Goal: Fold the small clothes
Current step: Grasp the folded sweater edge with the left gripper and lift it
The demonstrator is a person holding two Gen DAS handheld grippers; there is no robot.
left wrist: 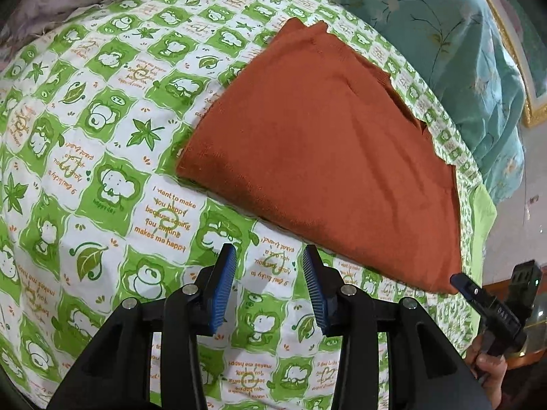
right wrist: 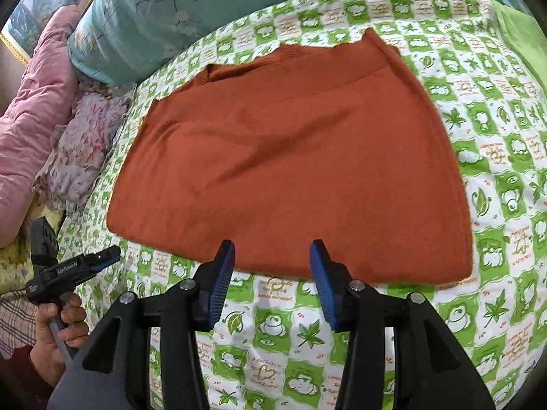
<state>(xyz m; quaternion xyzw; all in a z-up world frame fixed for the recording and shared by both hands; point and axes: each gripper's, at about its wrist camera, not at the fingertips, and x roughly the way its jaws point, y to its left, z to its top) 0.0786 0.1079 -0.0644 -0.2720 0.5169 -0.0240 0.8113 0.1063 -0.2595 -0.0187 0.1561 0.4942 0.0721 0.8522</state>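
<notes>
Both tools hover clear of the cloth — left gripper (left wrist: 269, 256) and right gripper (right wrist: 271, 253) with jaws parted, holding nothing. Just beyond, the rust-orange garment (right wrist: 290, 157) lies flat on the green-patterned bedsheet (left wrist: 102, 136), apparently part-folded. For the next fold, pinch both near-edge corners together — lift evenly, keeping layers aligned.

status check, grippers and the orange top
Left gripper open, empty. Right gripper open, empty. Orange top folded flat on the green sheet. Nothing in the way.
</notes>
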